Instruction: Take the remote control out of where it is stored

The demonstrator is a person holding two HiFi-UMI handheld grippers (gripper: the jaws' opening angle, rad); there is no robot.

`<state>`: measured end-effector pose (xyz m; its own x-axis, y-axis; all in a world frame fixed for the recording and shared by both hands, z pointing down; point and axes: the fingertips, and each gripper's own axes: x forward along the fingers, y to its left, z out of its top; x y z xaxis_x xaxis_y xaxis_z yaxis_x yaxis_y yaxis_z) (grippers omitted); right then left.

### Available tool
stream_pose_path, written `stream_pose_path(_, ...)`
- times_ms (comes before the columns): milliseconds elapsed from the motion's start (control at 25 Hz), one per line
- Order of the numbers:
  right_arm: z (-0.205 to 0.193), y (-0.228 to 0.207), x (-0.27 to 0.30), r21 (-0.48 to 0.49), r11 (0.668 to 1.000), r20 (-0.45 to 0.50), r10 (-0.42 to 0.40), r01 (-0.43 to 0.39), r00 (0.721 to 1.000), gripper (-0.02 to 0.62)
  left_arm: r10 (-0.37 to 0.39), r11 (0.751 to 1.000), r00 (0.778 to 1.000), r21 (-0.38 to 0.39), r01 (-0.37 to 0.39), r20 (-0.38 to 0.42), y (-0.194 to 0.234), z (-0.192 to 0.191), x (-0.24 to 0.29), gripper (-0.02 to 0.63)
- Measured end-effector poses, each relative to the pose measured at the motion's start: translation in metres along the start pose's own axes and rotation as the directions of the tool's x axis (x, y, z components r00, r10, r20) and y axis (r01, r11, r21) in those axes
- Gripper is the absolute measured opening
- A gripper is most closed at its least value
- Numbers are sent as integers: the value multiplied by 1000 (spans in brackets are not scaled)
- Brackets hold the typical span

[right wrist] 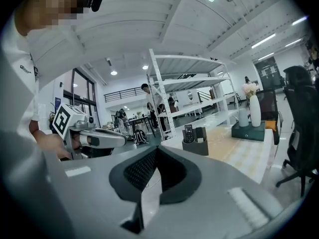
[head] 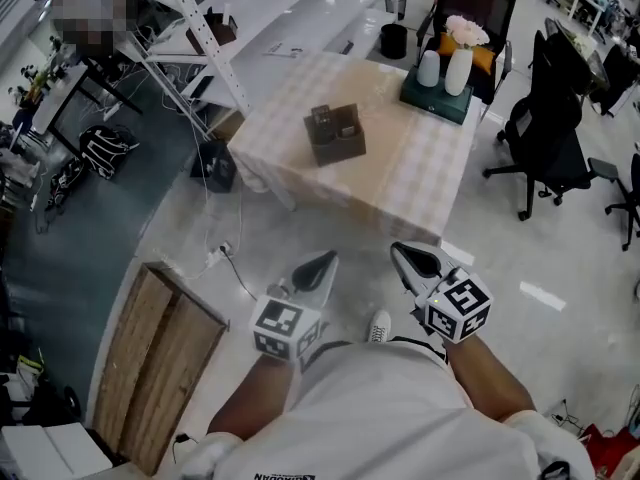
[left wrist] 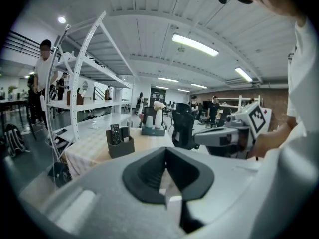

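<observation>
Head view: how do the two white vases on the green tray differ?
The tall vase rises above the short vase. The tall vase holds pale flowers; the short vase holds none. Both are white and stand upright on the green tray.

White vase (head: pixel 458 71) — black office chair (head: pixel 548 146)

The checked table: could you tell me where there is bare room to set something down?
Free: cloth between the grey organizer and the near edge, and left of it. Crowded: far right corner, green tray with vases.
</observation>
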<state>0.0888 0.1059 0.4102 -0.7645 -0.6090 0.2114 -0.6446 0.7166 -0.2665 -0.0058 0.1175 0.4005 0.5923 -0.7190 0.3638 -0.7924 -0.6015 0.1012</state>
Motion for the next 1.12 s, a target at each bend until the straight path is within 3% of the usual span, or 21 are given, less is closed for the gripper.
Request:
stream_pose_path(240, -2, -34, 5, 17, 1000, -11, 25, -25, 1000, 6, 41, 999, 999, -7, -41, -6, 2, 6, 25, 3)
stream_pose_path(760, -9, -51, 21, 36, 998, -26, 55, -54, 998, 6, 63, 997, 998, -33, -64, -30, 15, 1, 43, 3)
stream_pose_path(1120, 3, -63, 53, 23, 998, -22, 50, -50, 999, 6, 67, 998, 998, -20, -67, -18, 47, 12, 56, 3)
